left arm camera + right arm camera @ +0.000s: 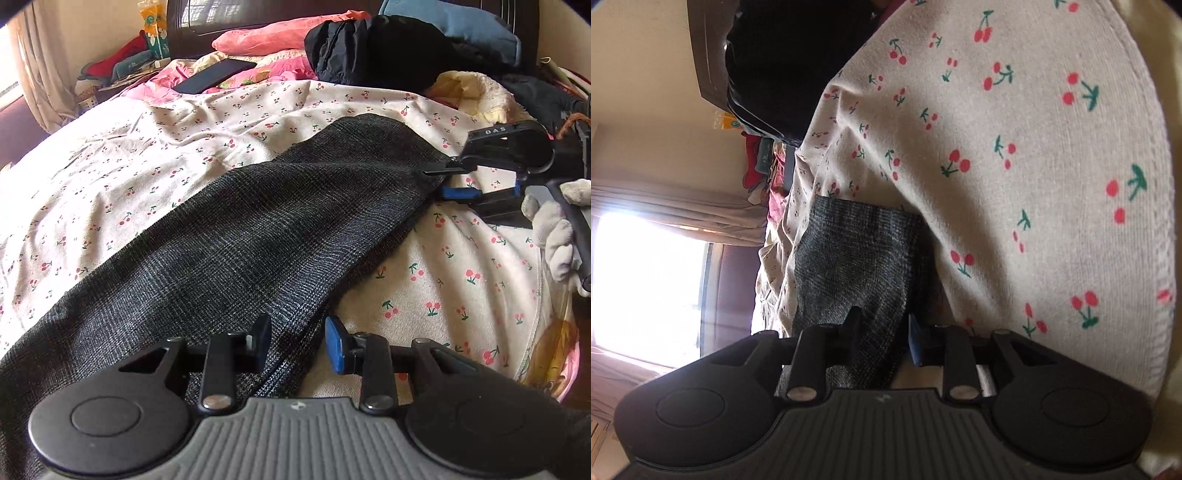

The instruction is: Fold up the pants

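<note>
Dark grey checked pants (240, 240) lie stretched as a long strip across the cherry-print bedsheet (147, 147). My left gripper (298, 341) hovers over the near end, its jaws apart with the fabric's edge running between them and neither pad pressing on it. At the far end my right gripper (441, 182) is turned on its side, held by a gloved hand (554, 236). Its fingers stand apart at the pants' corner. In the right wrist view the pants (857, 258) pass loosely between the fingers of the right gripper (884, 339), above the sheet (997, 147).
A black jacket (369, 48), a pink pillow (280, 33), a blue cushion (450, 26) and a dark tablet (214, 75) lie near the headboard. A cream fleece blanket (476, 92) is bunched behind the right gripper. A bright curtained window (646, 277) lies beyond the bed.
</note>
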The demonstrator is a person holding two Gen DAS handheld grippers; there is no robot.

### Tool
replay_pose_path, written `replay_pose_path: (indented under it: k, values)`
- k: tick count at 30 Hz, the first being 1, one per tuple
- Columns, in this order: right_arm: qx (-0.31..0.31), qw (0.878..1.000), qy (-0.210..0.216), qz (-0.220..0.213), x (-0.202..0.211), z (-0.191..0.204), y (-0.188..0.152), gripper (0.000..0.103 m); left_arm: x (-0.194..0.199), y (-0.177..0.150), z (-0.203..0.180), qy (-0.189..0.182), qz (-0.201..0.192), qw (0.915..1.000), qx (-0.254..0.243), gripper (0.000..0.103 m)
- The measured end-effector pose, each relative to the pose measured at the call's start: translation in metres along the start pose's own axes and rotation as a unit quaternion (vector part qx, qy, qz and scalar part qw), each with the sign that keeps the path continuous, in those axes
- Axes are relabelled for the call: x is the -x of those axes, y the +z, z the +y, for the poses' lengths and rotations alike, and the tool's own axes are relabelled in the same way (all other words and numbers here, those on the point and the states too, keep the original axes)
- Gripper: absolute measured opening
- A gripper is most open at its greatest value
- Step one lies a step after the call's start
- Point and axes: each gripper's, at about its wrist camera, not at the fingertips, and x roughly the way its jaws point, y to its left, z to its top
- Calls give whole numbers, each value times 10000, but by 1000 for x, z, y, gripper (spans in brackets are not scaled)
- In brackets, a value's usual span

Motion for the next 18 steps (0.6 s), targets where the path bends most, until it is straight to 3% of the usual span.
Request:
replay_pose_path:
  k: [4,5,7,13,18]
  values:
    - [79,9998,-184,-28,16,1,-7,31,-2,3,6,-64,-76,9999,136,46]
    - [117,9997,-191,-15,14,2,-8,38,-4,3,6,-67,-77,9998,149,46]
    - [173,9996,-208,-68,6,7,-8,42,-7,3,6,-71,-65,9998,177,46]
    - [-124,9990,22,-421,-27,5,-1,40,-8,6,5,-91,-113,9998,154,46]
    - [-68,9987,356,-363,-12,0,-9,30,-10,8,9,-95,-175,9997,119,46]
